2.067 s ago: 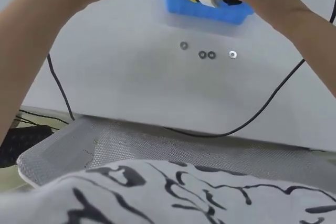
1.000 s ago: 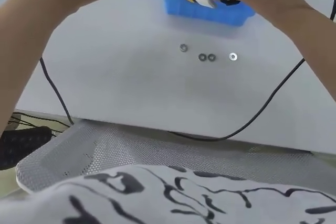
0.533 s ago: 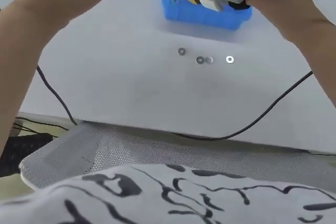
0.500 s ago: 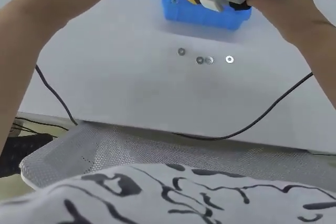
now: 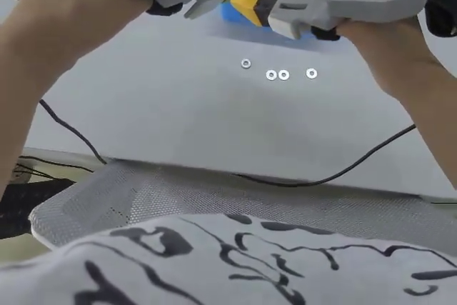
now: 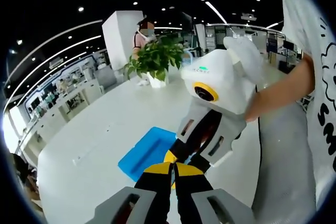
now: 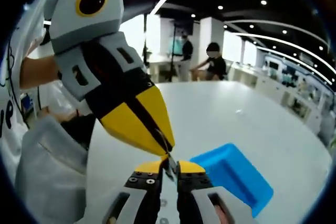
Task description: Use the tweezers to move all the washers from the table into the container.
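both hands are raised at the top of the head view, left hand (image 5: 86,5) and right hand (image 5: 378,41) each wrapped round a bulky grey-white plastic body, forearms angling inward so the two grippers meet nose to nose. my left gripper (image 6: 173,169) has its wedge-shaped yellow jaws pressed flat together. the right gripper (image 7: 168,168) is nearly closed on a thin dark metal sliver, the tweezers (image 7: 167,156), which runs up to the left gripper's tip; i cannot tell whether the left grips it too. four small shiny ring washers (image 5: 270,74) lie in a loose row on the smooth white table (image 5: 178,105), upper centre. the blue rectangular plastic container (image 6: 147,150) sits just beyond them.
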{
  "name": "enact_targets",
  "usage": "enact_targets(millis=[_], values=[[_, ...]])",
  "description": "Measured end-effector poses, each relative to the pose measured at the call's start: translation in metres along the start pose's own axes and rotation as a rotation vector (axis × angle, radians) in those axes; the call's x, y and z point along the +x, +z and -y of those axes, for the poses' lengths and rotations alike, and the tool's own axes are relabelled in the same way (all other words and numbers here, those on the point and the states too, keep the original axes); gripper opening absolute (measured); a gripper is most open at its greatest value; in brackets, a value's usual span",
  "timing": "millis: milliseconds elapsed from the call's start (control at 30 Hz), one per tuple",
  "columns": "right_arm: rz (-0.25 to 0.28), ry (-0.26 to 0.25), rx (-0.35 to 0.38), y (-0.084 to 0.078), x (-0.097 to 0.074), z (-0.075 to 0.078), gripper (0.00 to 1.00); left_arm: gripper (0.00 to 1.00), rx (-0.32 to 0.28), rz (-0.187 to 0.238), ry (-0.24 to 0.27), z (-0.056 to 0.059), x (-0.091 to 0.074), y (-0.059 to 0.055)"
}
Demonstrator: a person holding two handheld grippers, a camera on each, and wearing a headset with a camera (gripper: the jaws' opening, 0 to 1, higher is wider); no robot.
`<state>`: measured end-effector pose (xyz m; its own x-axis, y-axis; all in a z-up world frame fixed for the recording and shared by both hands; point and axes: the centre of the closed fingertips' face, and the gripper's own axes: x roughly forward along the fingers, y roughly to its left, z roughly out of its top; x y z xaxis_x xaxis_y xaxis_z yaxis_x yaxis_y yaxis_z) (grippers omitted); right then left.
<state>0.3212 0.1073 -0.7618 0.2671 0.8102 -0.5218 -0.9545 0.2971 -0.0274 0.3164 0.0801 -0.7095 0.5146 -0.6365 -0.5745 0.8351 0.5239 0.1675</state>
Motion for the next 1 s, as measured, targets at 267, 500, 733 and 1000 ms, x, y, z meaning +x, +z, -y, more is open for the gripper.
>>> enact_targets(millis=[267,500,733,1000], values=[[-0.024,0.022,0.092,-0.022,0.002,-0.003,0.07,0.00,-0.037,-0.027,-0.032,0.014,0.008,-0.018],[-0.077,0.034,0.077,-0.032,0.007,-0.011,0.07,0.00,-0.073,-0.038,-0.057,0.019,0.019,-0.032],[-0.082,0.039,0.104,-0.041,0.010,-0.015,0.07,0.00,-0.074,-0.049,-0.070,0.023,0.021,-0.037],[-0.120,0.056,0.123,-0.051,0.015,-0.019,0.07,0.00,-0.079,-0.073,-0.091,0.027,0.027,-0.044]])
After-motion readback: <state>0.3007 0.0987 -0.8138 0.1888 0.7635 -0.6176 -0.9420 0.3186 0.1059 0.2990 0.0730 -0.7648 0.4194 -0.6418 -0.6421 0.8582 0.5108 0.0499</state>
